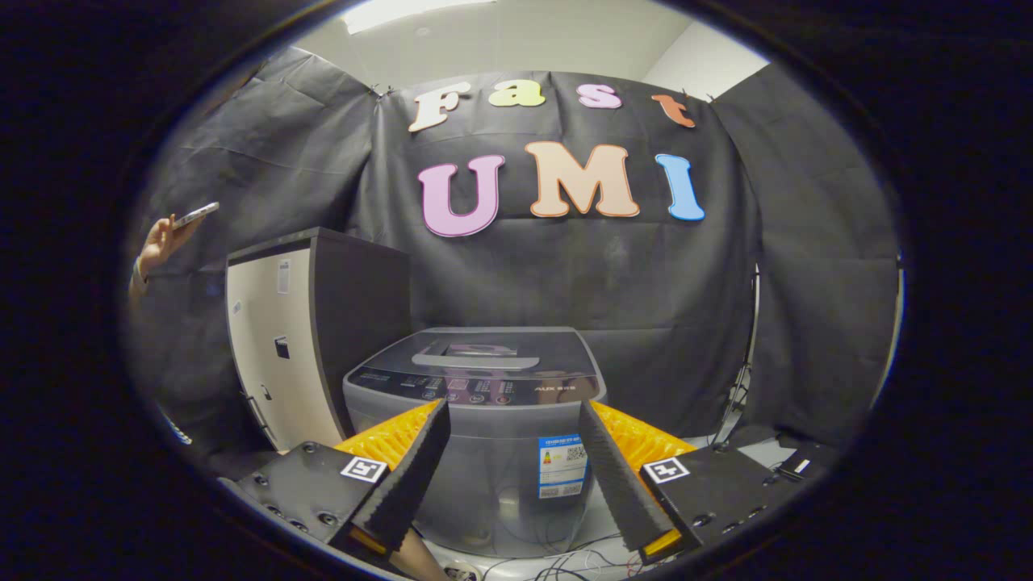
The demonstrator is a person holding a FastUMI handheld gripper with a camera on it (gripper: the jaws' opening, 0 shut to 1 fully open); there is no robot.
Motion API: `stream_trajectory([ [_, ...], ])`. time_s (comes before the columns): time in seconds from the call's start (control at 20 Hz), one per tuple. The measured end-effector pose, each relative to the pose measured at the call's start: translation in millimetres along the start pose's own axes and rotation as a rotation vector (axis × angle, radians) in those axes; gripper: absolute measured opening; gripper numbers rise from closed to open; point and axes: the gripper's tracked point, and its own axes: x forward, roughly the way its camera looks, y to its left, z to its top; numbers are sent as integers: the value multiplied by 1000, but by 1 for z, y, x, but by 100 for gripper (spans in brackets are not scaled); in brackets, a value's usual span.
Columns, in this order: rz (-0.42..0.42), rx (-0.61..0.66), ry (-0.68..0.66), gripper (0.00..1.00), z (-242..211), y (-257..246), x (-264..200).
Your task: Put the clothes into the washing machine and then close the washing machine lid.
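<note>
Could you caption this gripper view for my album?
Open claw faces a top-loading washing machine with its lid down.

My gripper has its jaws wide apart with nothing between them. Just ahead stands the washing machine, its lid down flat. A tall cabinet blocks its left side. Wires lie on the floor below.

The washing machine is grey, its lid a darker, glossy grey with a paler grey handle strip. On its front sits a sticker (blue border, white middle). The cabinet beside it has a cream door and near-black sides. Square black-and-white markers sit on the gripper's spread fingers.
</note>
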Motion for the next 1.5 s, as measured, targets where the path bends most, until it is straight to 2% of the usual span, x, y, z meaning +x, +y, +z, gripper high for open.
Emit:
stream_trajectory([
  [1.5, -1, -7, -3, 99, 3, 0, -1],
])
